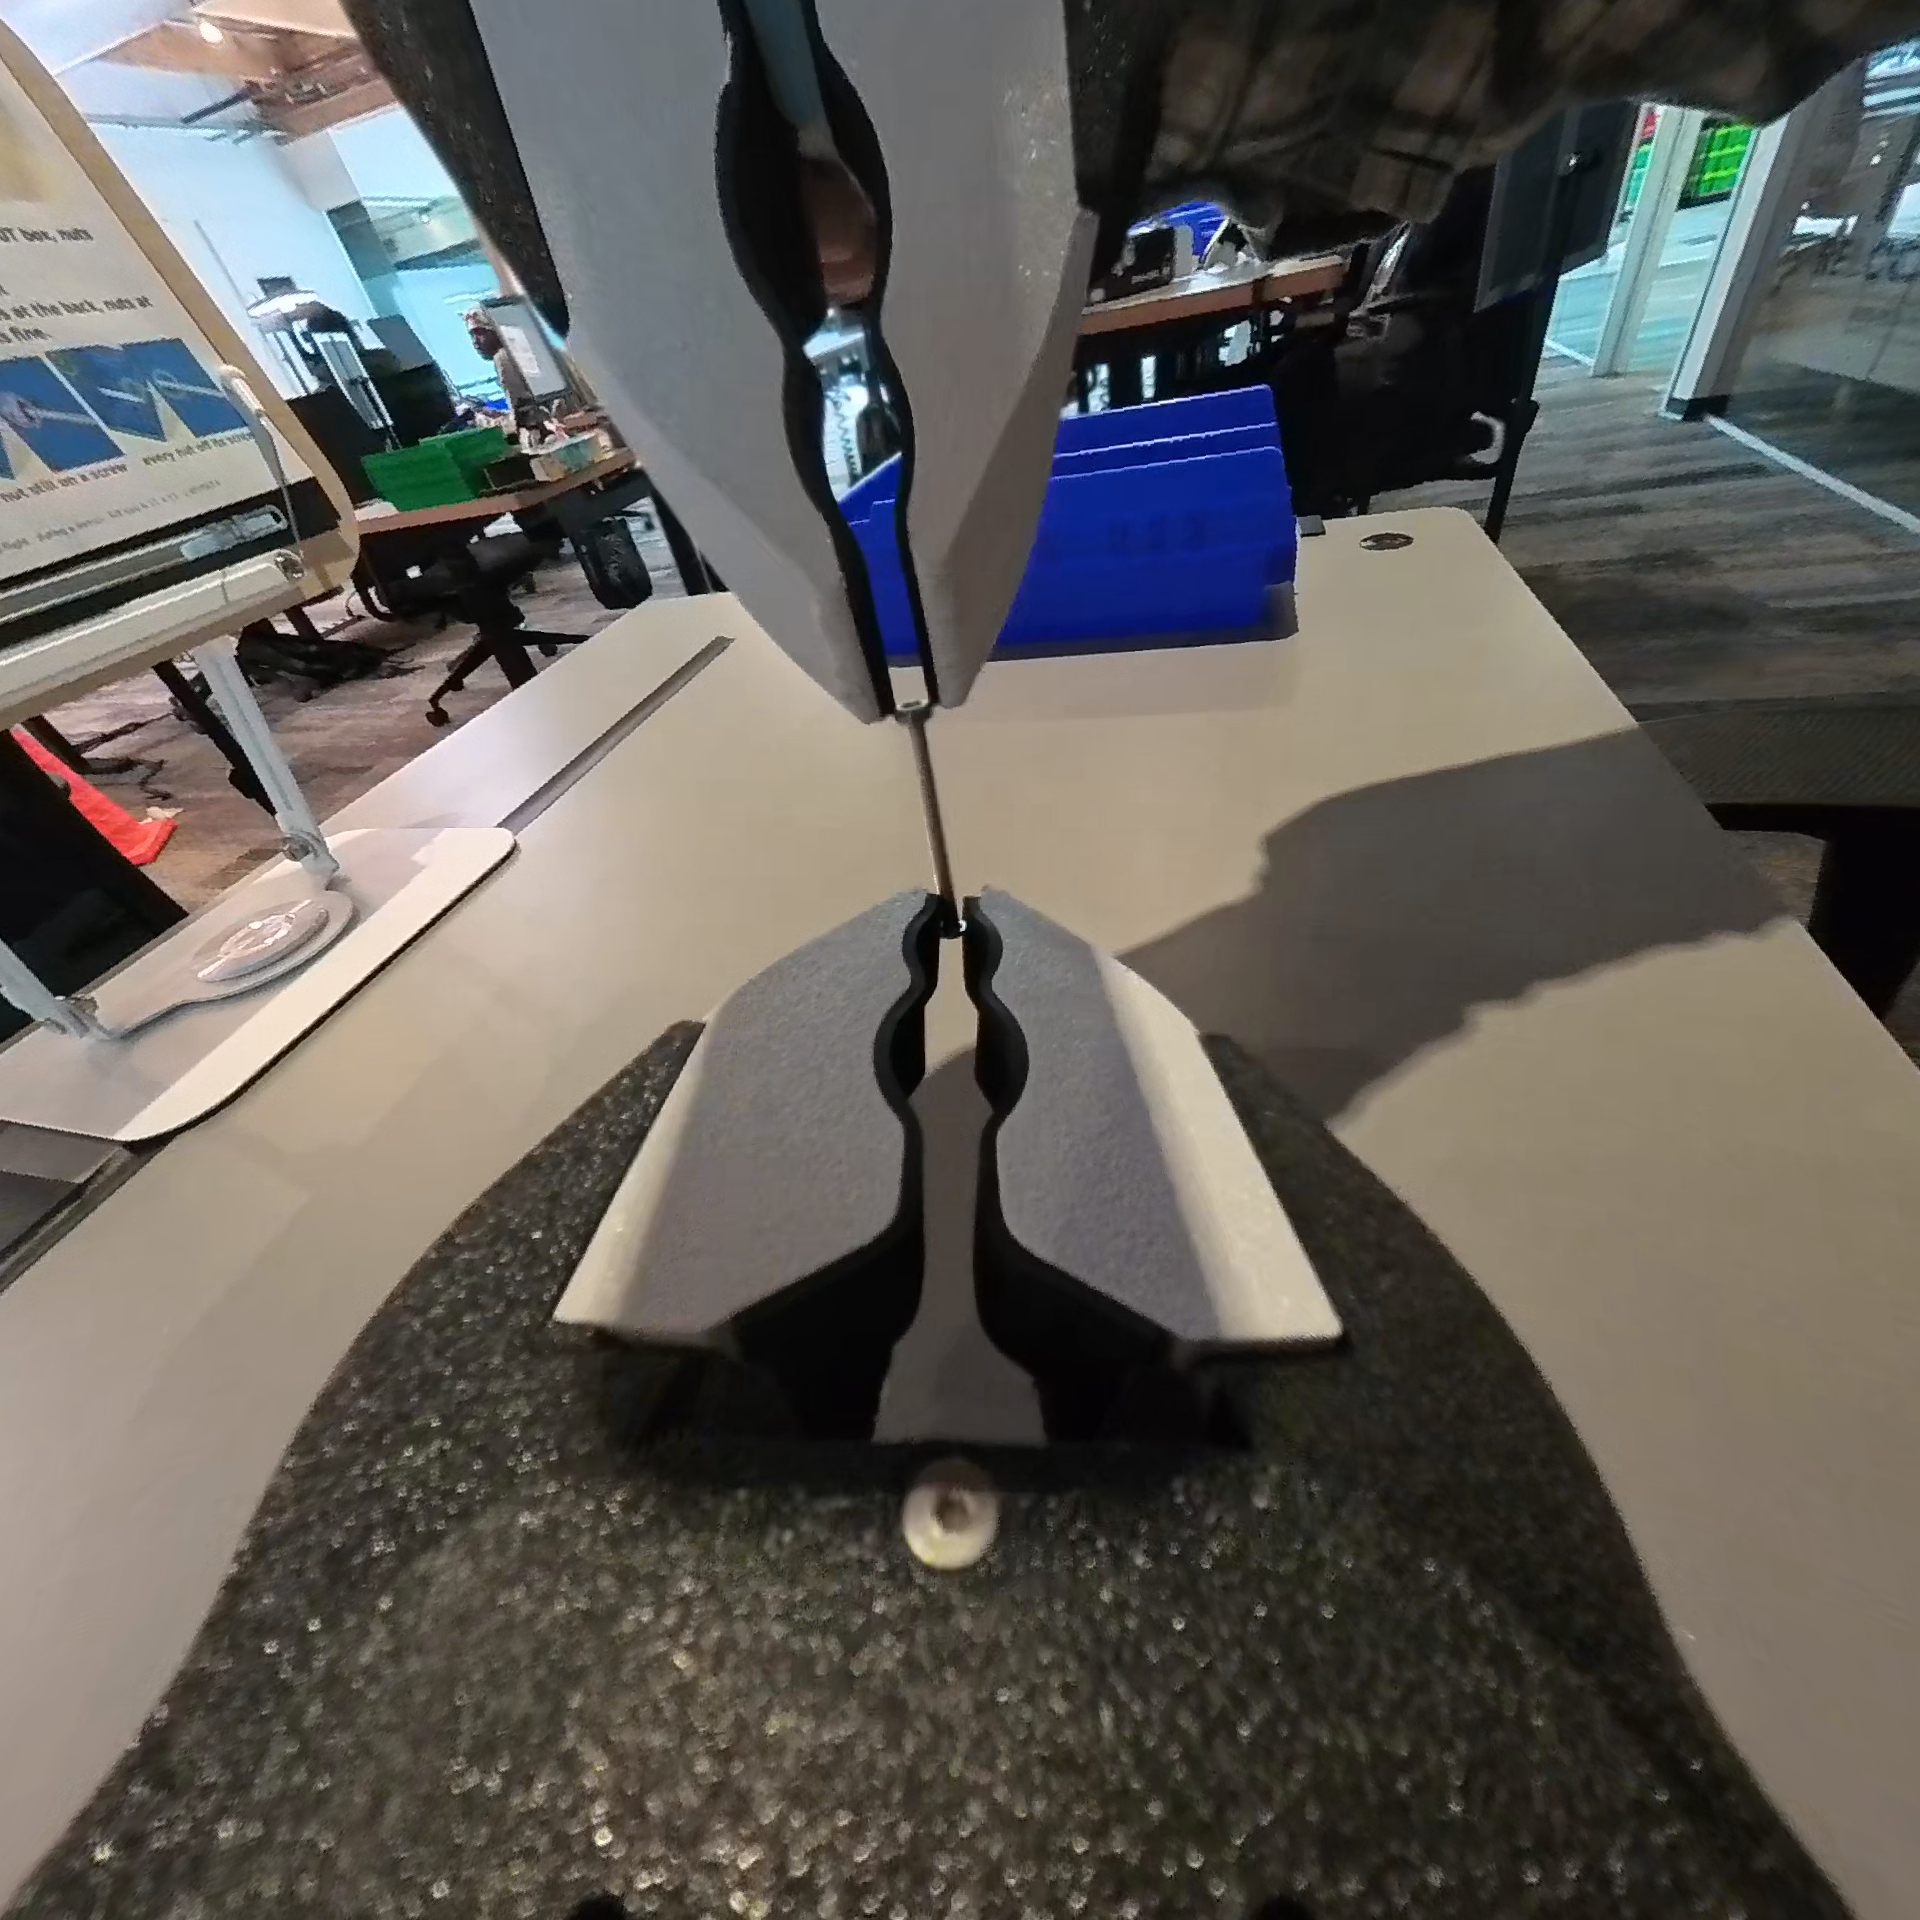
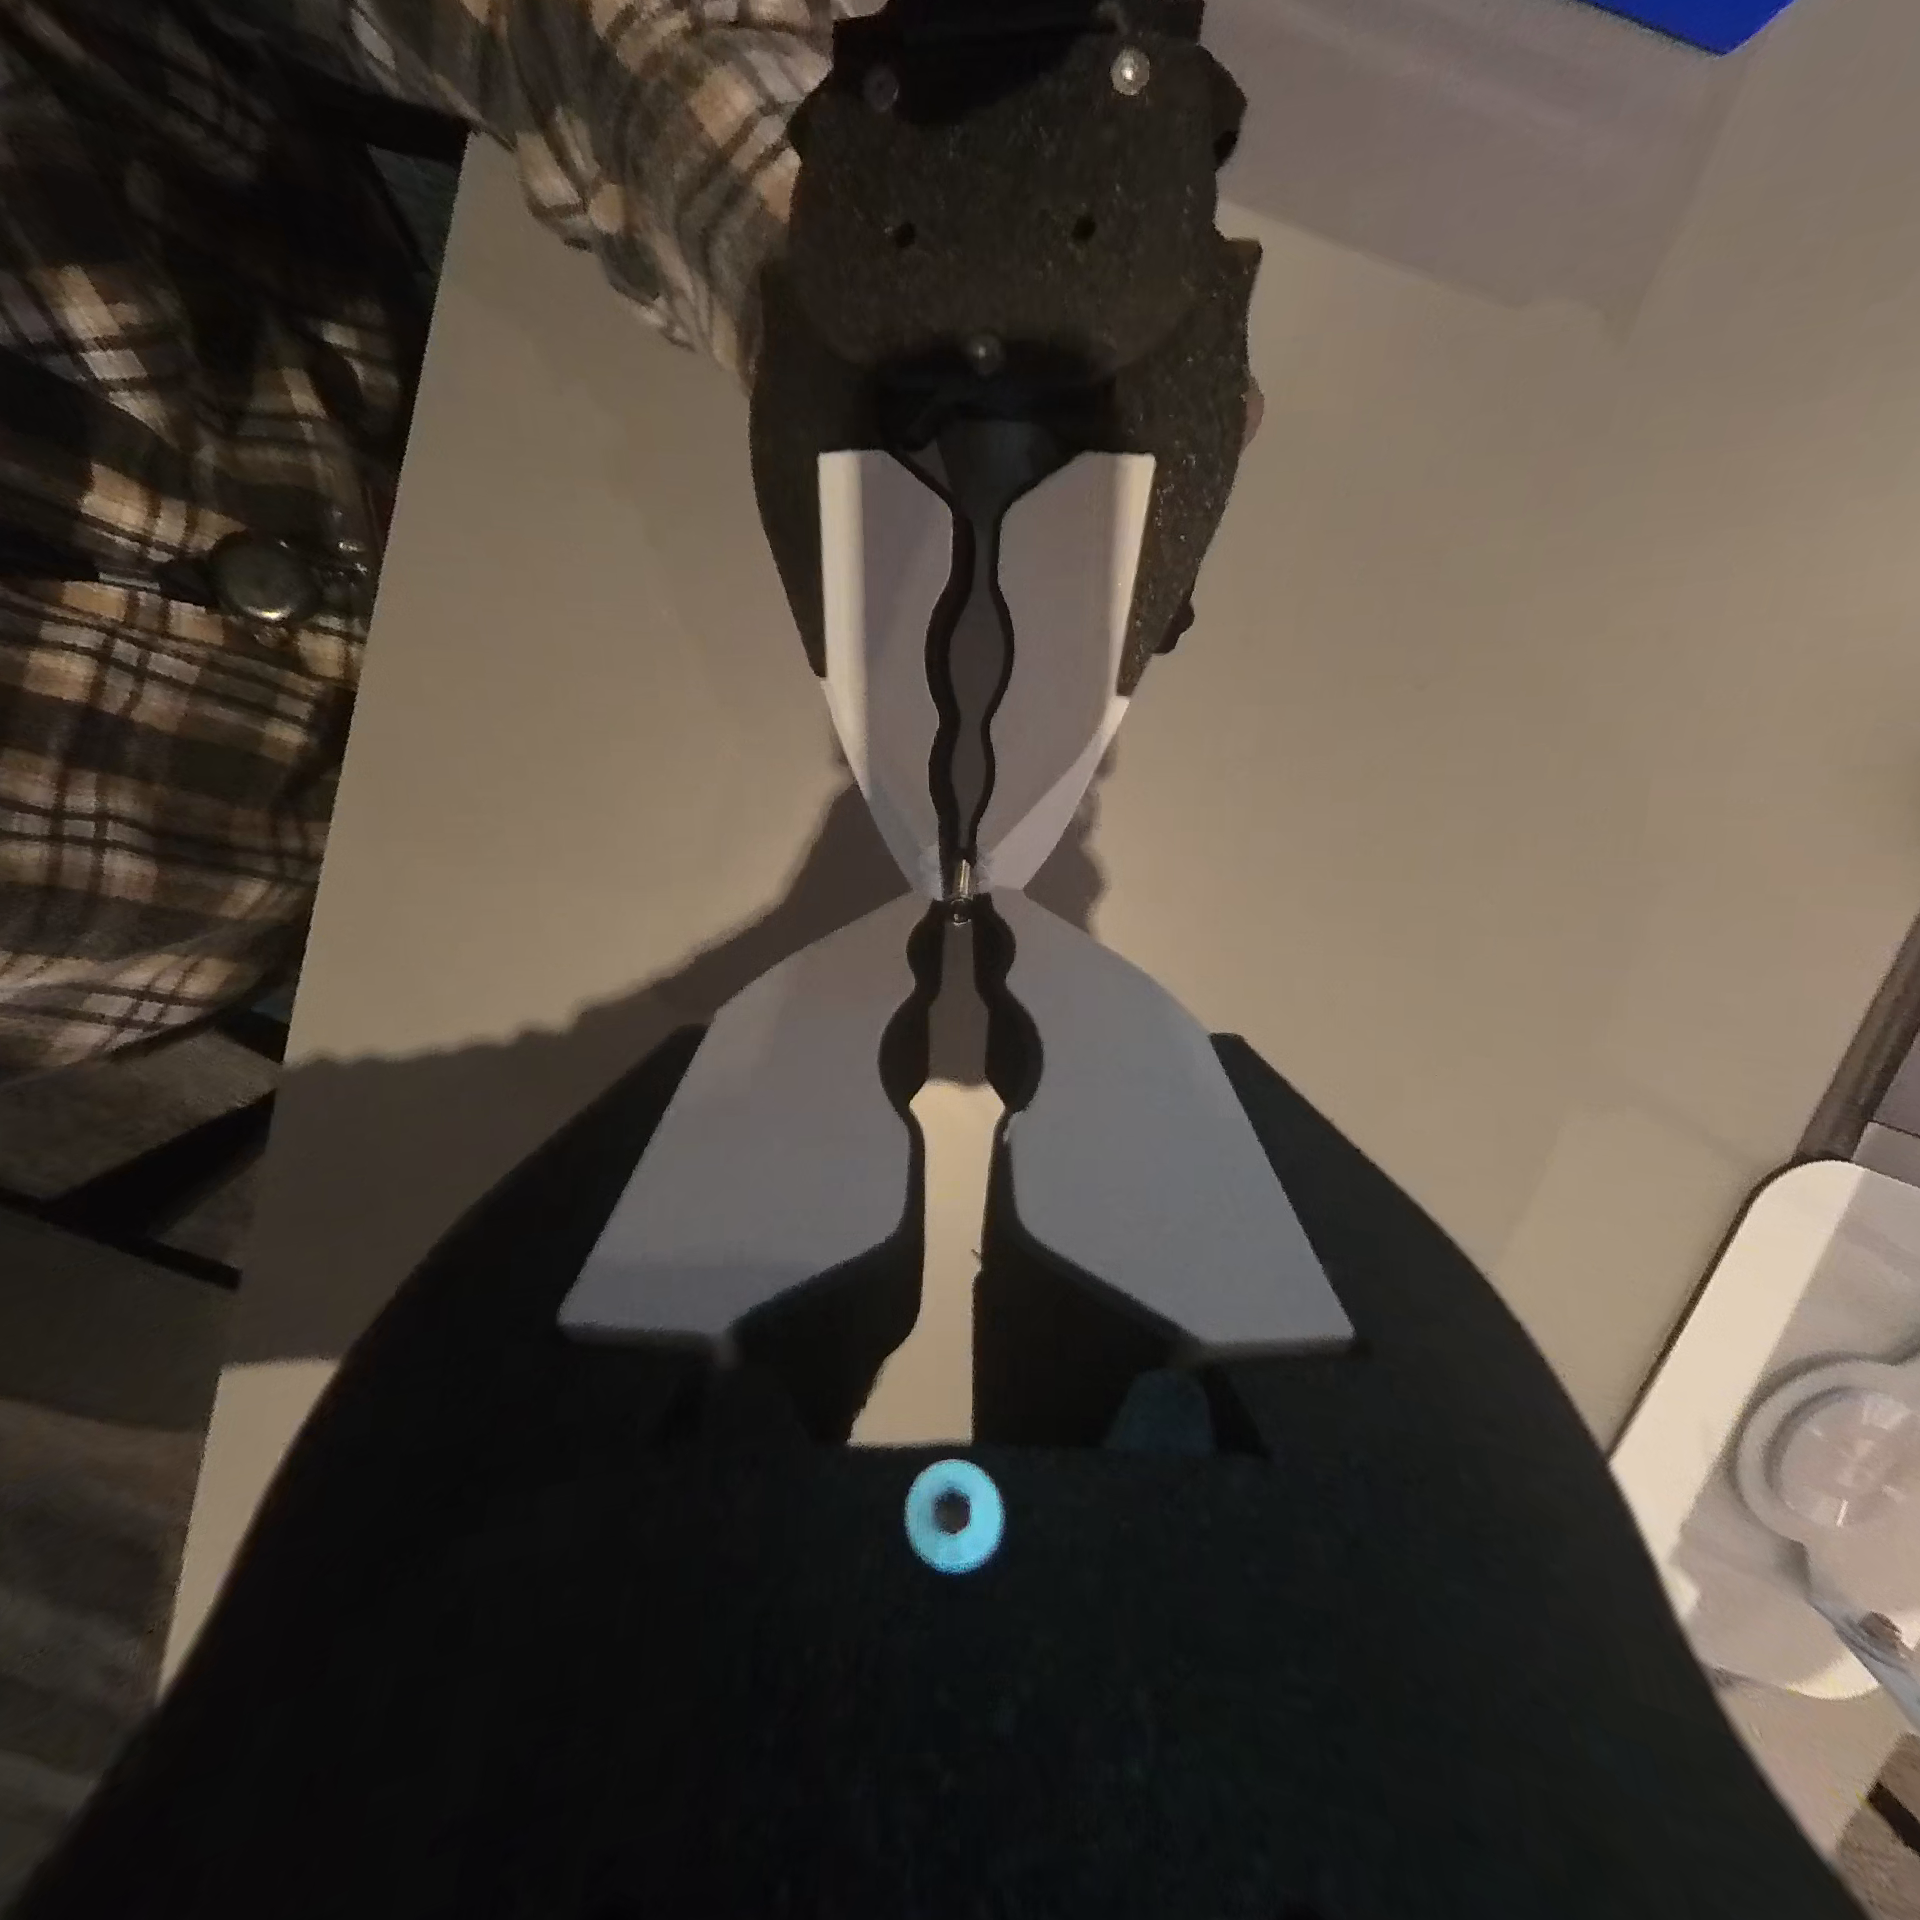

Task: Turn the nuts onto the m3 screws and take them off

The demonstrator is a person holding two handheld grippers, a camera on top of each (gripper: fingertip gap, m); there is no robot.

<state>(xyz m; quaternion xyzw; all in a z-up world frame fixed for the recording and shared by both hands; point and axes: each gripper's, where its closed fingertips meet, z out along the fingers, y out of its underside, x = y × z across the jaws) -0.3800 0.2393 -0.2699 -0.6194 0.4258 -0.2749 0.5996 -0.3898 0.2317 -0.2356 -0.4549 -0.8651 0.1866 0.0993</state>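
Note:
A thin silver M3 screw hangs in the air between my two grippers, above the grey table. My left gripper is shut on the screw's near end. My right gripper comes down from above, tip to tip with the left, and is shut on a small nut at the screw's far end. In the right wrist view my right gripper pinches the nut, the screw shows end-on and foreshortened, and the left gripper faces it from above.
Blue bins stand at the table's far edge behind the right gripper. A stand with a printed sheet sits at the left on a white base plate; the base also shows in the right wrist view. A plaid sleeve is at the left. The tips of both grippers are at nearly the same place.

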